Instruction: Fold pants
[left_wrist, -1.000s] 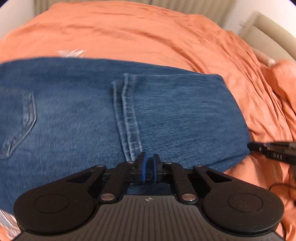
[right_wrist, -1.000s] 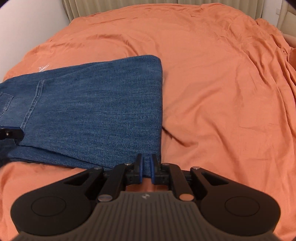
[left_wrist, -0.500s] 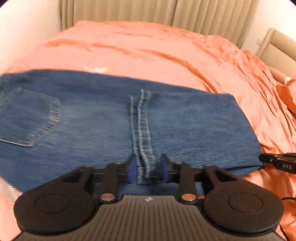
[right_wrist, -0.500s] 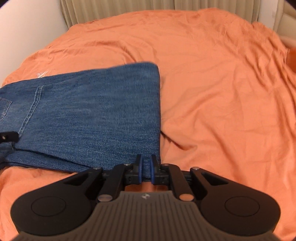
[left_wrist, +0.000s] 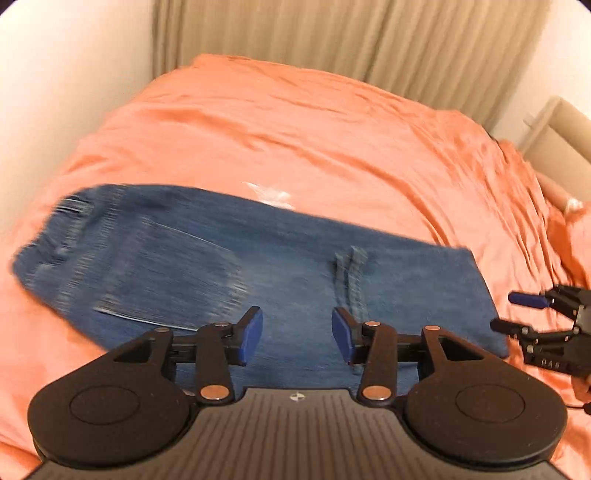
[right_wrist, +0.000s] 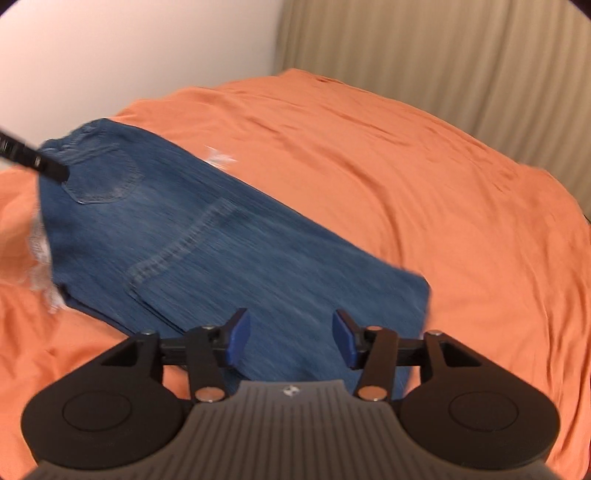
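Blue jeans (left_wrist: 229, 266) lie folded flat on the orange bedspread (left_wrist: 332, 140), back pocket (right_wrist: 105, 177) up and hems stacked across the middle. My left gripper (left_wrist: 297, 334) hovers above their near edge; its jaws are opening and nothing is between the blue pads. My right gripper (right_wrist: 291, 338) hangs over the folded end of the jeans (right_wrist: 229, 254), jaws also opening and empty. The right gripper (left_wrist: 543, 325) shows at the right edge of the left wrist view, past the jeans' folded end. A black bar of the left gripper (right_wrist: 33, 158) crosses the waistband.
Orange bedspread (right_wrist: 424, 177) covers the whole bed, wrinkled toward the right. A white wall (right_wrist: 129, 48) and beige curtains (right_wrist: 443, 62) stand behind it. A beige headboard (left_wrist: 557, 125) and a white label (left_wrist: 273, 194) on the cover show in the left wrist view.
Both grippers let go of the jeans' near edge, opened, and rose back from it. The right one rolled, so the jeans now run slantwise in its view.
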